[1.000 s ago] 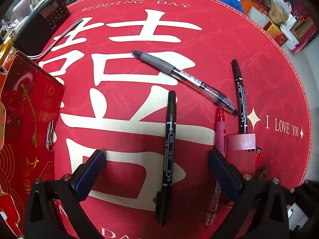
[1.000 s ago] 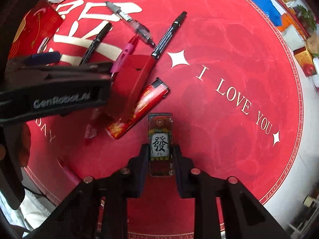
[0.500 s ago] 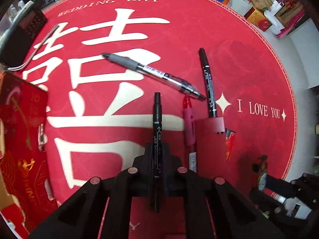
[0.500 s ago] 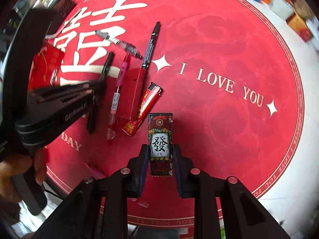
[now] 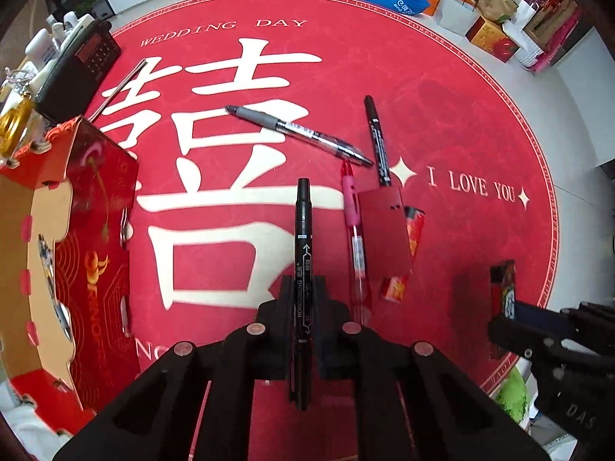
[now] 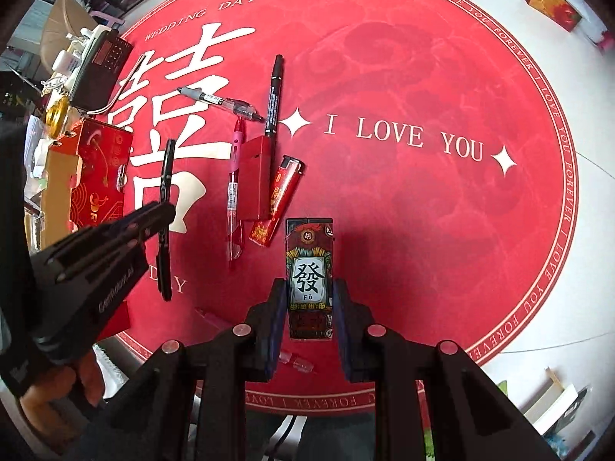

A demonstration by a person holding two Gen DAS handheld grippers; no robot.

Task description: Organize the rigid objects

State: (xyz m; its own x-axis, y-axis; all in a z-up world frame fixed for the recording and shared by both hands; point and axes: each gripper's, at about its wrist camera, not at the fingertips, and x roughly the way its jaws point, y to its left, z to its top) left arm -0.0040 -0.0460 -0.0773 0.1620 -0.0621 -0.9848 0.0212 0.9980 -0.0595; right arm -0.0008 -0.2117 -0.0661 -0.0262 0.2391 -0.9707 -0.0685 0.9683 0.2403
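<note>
My left gripper is shut on a black marker and holds it above the red round mat; the marker also shows in the right wrist view. My right gripper is shut on a lighter with a mahjong print, also held above the mat. On the mat lie a grey gel pen, a second black marker, a pink pen, a plain red lighter and a red patterned lighter.
A red gift box with an open top stands at the left edge. A black radio and a metal straw lie at the far left. Bags and boxes stand on the floor beyond the mat.
My left gripper closed on the black marker and lifted it off the mat. My right gripper rose with the mahjong lighter still in it.
</note>
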